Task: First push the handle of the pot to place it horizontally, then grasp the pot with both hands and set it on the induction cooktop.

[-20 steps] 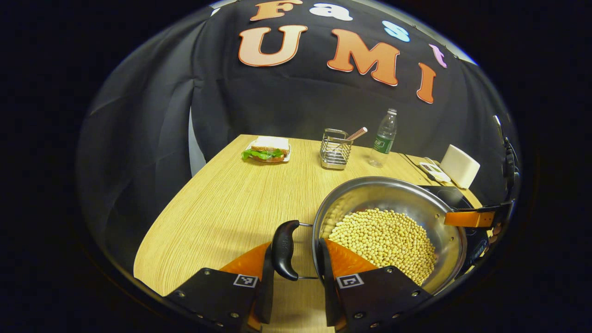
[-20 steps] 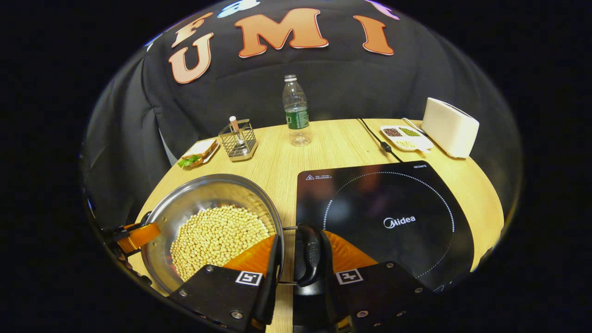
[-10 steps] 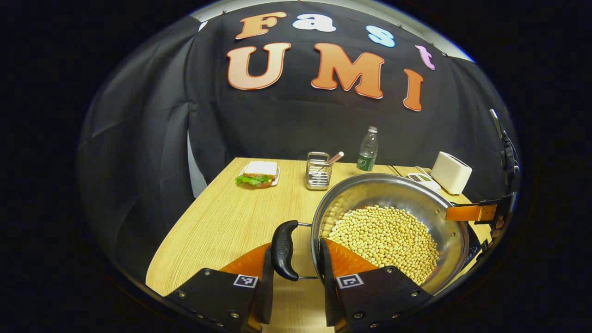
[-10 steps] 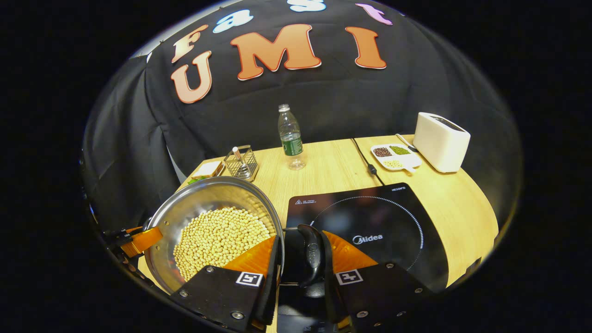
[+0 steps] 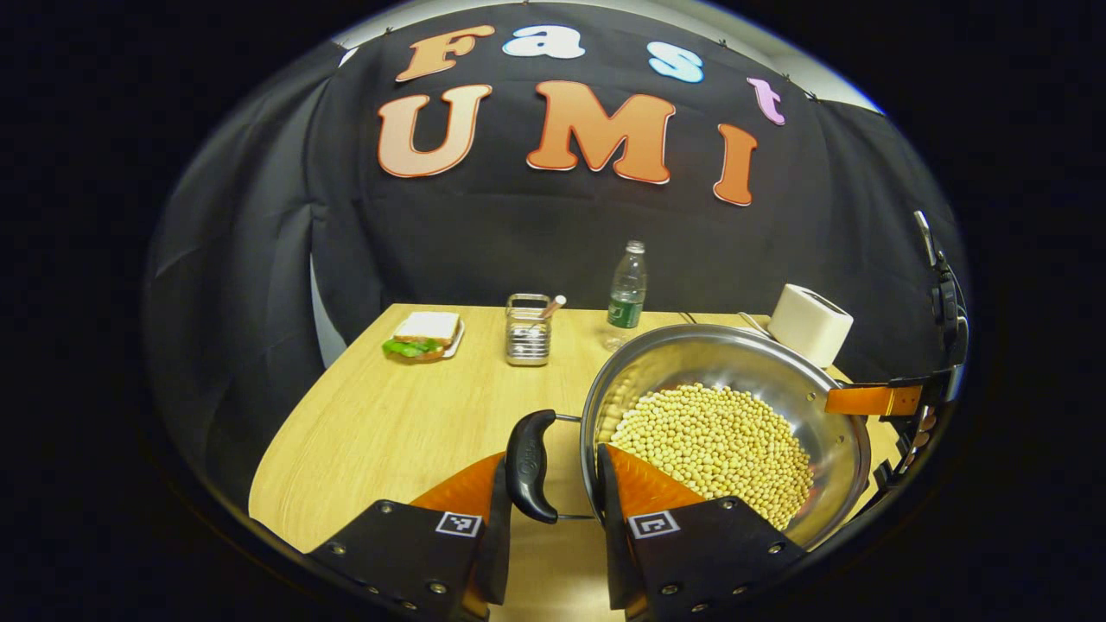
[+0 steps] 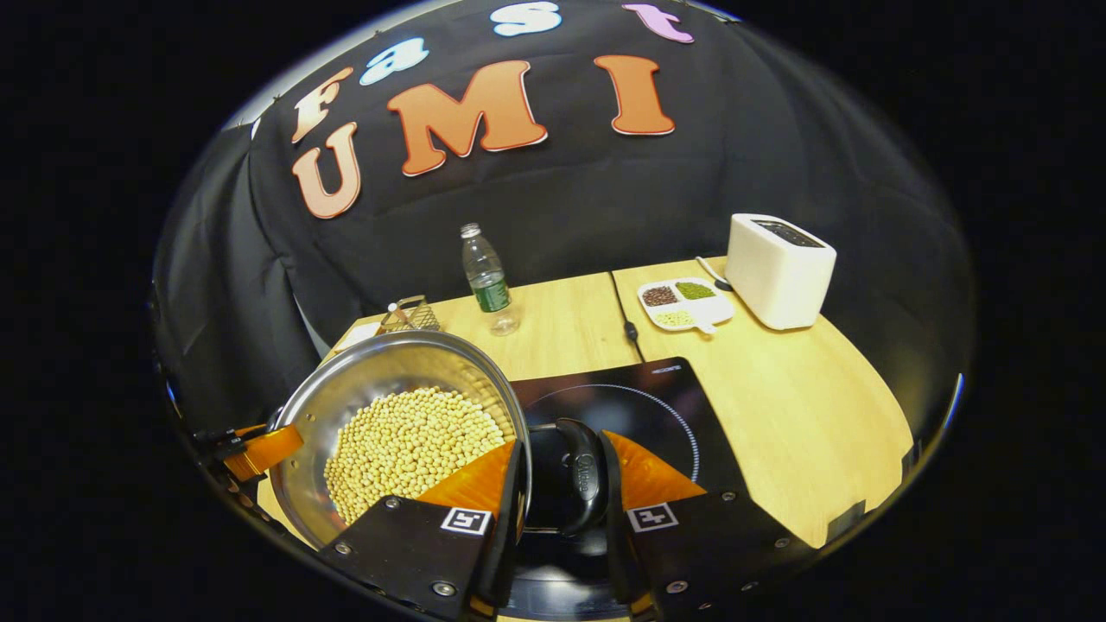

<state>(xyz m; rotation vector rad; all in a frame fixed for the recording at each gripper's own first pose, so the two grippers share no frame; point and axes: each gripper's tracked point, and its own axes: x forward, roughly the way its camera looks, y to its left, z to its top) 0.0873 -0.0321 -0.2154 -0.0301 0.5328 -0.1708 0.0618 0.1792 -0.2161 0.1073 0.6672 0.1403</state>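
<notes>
Wooden bench [image 6: 804, 406] carries the induction cooktop [image 6: 639, 402]. Above its near edge hangs the pot [image 5: 726, 432] of beans, left gripper [image 5: 553, 518] clamped on one side handle [image 5: 530, 465], right gripper [image 6: 562, 518] clamped on the other handle [image 6: 577, 475].

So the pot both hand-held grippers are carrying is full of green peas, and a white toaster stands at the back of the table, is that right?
Not quite: the pot holds pale yellow soybeans, as the left gripper view shows. The white toaster does stand at the back.
</notes>
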